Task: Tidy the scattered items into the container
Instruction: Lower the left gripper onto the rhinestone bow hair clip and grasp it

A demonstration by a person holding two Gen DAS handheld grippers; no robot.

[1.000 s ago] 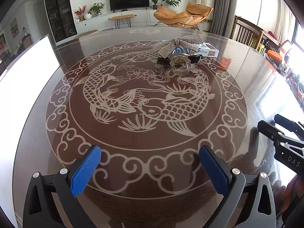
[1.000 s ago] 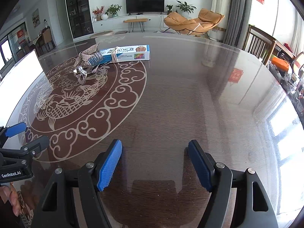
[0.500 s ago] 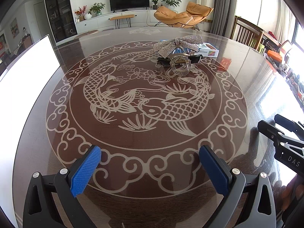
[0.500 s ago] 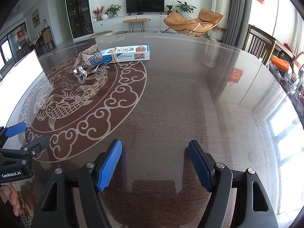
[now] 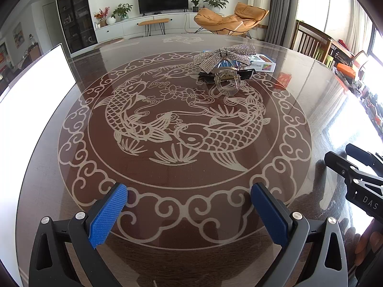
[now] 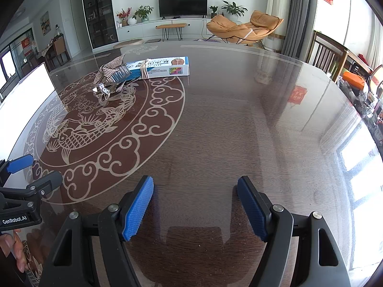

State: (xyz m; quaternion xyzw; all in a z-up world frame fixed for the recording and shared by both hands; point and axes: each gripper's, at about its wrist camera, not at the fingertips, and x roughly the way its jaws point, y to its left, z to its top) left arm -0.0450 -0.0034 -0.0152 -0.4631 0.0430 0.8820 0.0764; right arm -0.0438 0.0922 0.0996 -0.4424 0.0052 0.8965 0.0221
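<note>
Behind glossy carp-patterned table (image 5: 299, 91), bright lounge.

We see a round table (image 5: 47, 186) with a carp medallion (image 5: 182, 129) at its centre. On the medallion's far right part lies a small cluster: a clear hair claw (image 5: 226, 81) nearest us, a dark clip (image 5: 246, 74) touching it from behind, a rhinestone bow (image 5: 225, 53) resting on top. Just behind the cluster lies a flat carton (image 6: 165, 68), partly outside the medallion. A white container (image 5: 31, 100) stands at the table's left edge. Our left gripper (image 5: 189, 211) hangs over the medallion's near rim, the right gripper (image 6: 195, 206) beside it over bare table to the right. Beyond the table stand a lounge chair (image 6: 244, 28) and, left of it, a television (image 6: 183, 3).
</note>
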